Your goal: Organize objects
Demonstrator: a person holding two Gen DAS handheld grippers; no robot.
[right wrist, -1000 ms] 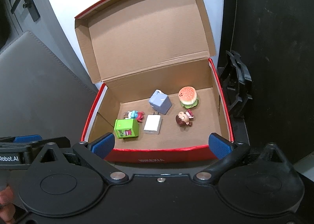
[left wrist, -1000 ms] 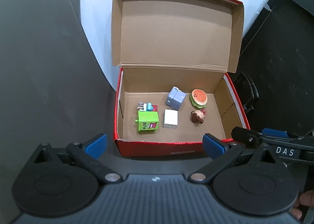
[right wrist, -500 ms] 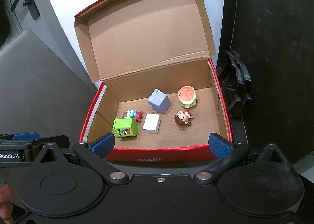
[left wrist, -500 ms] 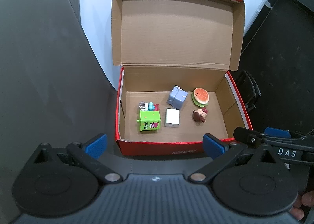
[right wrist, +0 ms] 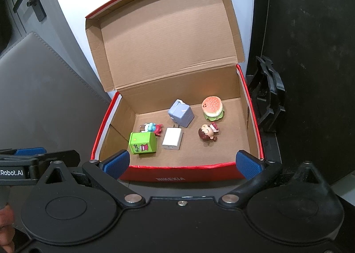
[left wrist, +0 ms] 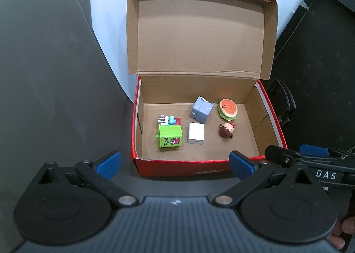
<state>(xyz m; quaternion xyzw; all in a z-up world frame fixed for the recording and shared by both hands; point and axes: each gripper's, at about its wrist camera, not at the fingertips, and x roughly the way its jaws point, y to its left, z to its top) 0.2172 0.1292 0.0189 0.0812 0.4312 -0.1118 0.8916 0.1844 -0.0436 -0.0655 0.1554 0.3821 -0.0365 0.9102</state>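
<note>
A red cardboard box (left wrist: 177, 167) is seen just ahead of both grippers, its lid (left wrist: 199, 38) folded up and back at the far side. Six small things are held on its floor, none touching the walls. On the near left a green toy box (left wrist: 170, 139) lies on its side, with a small blue-and-red figure (left wrist: 170, 120) pressed against its far edge; that figure is partly hidden and hard to make out. At the middle a white charger (right wrist: 172, 139) lies flat, its long axis running away from the tools and its prongs pointing to the far wall. Beyond it a pale blue block (right wrist: 181, 112) sits turned at an angle. Farther right a burger toy (right wrist: 213, 107) rests, and nearer, a brown-haired doll (right wrist: 208, 132) lies on its back. The left gripper (left wrist: 175, 162) and the right gripper (right wrist: 182, 162) are held wide apart and empty, short of the near wall. Fingers (left wrist: 342, 230) are cut off at the frame edge.
</note>
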